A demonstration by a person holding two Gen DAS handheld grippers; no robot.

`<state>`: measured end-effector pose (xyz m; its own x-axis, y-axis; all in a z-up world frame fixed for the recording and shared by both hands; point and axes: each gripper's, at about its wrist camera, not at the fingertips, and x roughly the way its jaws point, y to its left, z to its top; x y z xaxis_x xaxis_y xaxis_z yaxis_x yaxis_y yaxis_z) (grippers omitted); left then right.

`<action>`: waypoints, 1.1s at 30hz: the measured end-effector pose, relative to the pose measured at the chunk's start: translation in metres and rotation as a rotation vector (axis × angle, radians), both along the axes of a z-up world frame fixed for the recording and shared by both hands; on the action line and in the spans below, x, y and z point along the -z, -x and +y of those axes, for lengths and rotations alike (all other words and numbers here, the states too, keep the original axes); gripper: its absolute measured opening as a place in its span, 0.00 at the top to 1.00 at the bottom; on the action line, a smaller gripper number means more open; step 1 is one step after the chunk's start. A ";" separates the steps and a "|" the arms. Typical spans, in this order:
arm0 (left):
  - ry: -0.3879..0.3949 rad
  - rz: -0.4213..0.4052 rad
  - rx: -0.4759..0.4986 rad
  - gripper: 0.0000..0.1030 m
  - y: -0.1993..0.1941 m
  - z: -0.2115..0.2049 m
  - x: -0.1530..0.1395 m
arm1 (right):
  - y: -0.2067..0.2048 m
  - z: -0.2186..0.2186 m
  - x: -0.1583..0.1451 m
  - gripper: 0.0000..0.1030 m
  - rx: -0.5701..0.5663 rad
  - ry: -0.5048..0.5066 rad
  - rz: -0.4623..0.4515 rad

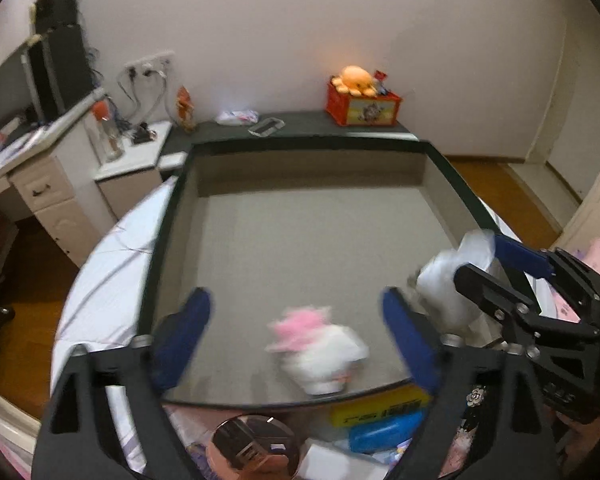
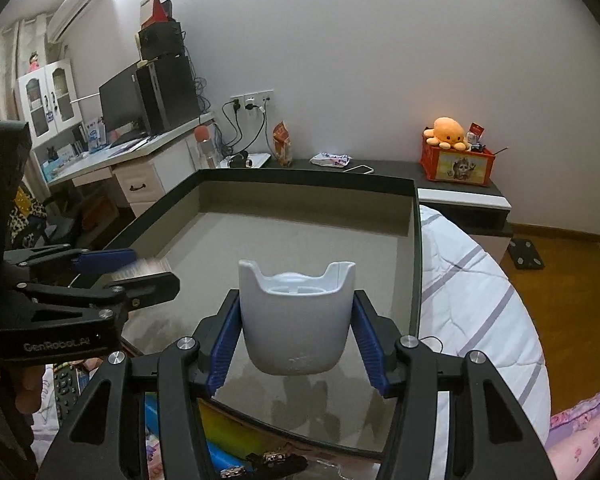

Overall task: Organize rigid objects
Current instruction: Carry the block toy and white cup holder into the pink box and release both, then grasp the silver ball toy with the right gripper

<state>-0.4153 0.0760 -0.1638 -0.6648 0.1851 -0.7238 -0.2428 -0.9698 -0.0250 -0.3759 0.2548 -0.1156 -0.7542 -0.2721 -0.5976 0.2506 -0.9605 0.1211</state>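
- left gripper [image 1: 296, 320] fingers spread, plush toy [image 1: 320, 352] loose in tray [image 1: 300, 148] near front edge; soft
- right gripper [image 2: 296, 332] pinching white holder [image 2: 296, 316] by its sides; stiff, light, slick

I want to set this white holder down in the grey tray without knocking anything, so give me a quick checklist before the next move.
1. White holder in the right gripper: ok, a pad sits against each side.
2. Holder upright: ok.
3. Grey tray floor ahead of the holder bare: ok.
4. Left gripper jaws open, pressing on nothing: ok.
5. Pink and white plush toy lying still in the tray, below the left jaws: cannot tell, blurred.
6. Room between the two grippers: cannot tell; in the left wrist view the holder looks close to the left gripper's right finger.
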 end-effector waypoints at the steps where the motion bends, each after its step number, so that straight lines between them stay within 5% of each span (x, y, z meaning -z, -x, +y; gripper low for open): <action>1: 0.005 0.025 -0.009 0.06 -0.007 -0.002 -0.004 | -0.003 0.000 -0.002 0.35 0.001 0.006 0.011; 3: 0.018 0.048 -0.020 0.04 -0.018 -0.007 -0.011 | -0.013 0.001 -0.010 0.21 0.012 0.015 0.053; 13: 0.038 0.281 -0.135 0.00 -0.110 -0.041 -0.058 | -0.087 0.003 -0.055 0.12 0.099 0.018 0.236; 15: 0.025 0.300 -0.127 0.00 -0.128 -0.050 -0.064 | -0.104 0.001 -0.062 0.00 0.112 0.017 0.265; 33: 0.024 0.402 -0.175 0.00 -0.236 -0.089 -0.094 | -0.211 -0.011 -0.092 0.00 0.089 -0.043 0.362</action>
